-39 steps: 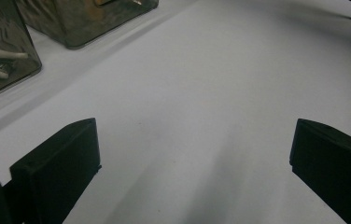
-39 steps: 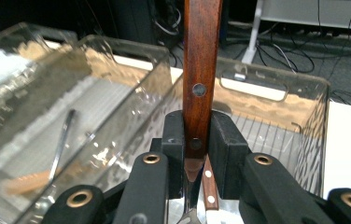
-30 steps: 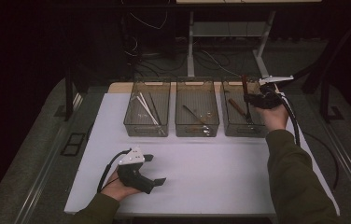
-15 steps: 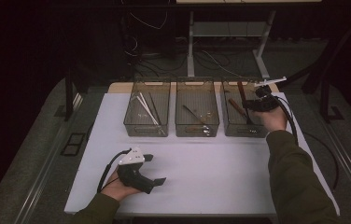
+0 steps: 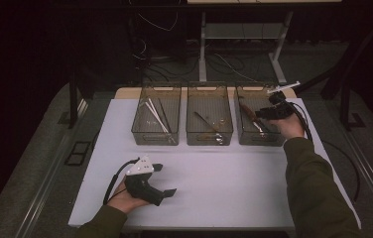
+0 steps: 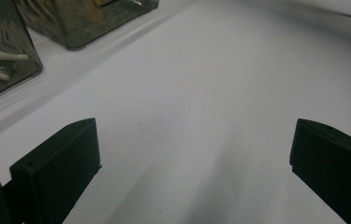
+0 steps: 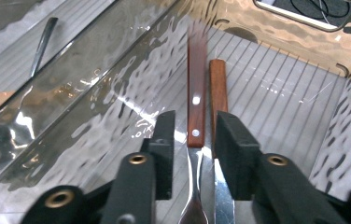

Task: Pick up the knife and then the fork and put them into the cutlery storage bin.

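Apparently no readable writing. Right gripper (image 7: 193,135) in the right bin (image 5: 246,136) at the worktop's far right, jaws just opening, straddling a wooden-handled utensil (image 7: 196,112), not pressing. Left gripper (image 6: 190,158) wide open, empty, near front-left edge.

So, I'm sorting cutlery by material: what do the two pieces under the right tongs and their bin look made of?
The utensil with riveted handle looks like reddish-brown varnished wood, with two pale rivets, on a shiny steel-like neck. The second handle is lighter brown wood, its grain faint, with a bright metal blade below. The bin seems clear, tinted plastic: ribbed floor, rippled reflections.
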The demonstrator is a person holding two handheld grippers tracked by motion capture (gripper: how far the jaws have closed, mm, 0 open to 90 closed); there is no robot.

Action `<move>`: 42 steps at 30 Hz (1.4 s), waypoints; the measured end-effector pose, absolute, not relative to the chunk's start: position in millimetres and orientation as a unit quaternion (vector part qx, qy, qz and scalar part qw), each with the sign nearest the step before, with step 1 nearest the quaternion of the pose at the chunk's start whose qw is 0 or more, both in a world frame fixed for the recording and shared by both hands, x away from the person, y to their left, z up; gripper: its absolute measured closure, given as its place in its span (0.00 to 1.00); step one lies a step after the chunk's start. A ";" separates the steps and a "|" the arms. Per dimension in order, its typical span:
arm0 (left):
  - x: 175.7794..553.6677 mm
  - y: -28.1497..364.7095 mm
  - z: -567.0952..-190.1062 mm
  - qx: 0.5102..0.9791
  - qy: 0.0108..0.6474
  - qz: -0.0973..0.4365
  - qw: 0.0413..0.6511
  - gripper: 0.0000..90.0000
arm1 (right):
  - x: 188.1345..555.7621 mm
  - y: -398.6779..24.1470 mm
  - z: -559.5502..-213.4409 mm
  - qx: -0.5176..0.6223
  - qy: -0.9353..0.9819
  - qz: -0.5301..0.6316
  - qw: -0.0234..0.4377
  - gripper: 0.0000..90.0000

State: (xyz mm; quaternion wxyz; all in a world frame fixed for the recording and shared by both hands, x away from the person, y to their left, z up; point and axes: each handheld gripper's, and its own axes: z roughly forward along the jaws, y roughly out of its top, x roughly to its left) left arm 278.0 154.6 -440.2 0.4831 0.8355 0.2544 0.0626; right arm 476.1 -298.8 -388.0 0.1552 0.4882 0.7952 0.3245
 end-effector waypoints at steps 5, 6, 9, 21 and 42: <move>279.1 155.0 -440.0 0.834 0.258 0.064 0.483 0.00 | 475.1 -302.7 -386.4 0.492 0.787 0.342 0.146 0.62; 279.7 155.3 -439.8 0.834 0.257 0.064 0.483 0.00 | 474.9 -303.3 -385.9 0.492 0.786 0.347 0.142 0.59; 281.3 155.5 -439.5 0.835 0.257 0.065 0.483 0.00 | 472.9 -303.4 -383.8 0.490 0.784 0.356 0.137 0.46; 287.8 156.6 -439.7 0.836 0.259 0.069 0.480 0.00 | 443.2 -303.6 -376.7 0.453 0.797 0.370 0.153 0.26; 286.3 159.4 -439.3 0.837 0.260 0.070 0.476 0.00 | 351.4 -302.5 -387.6 0.392 0.775 0.477 0.134 0.18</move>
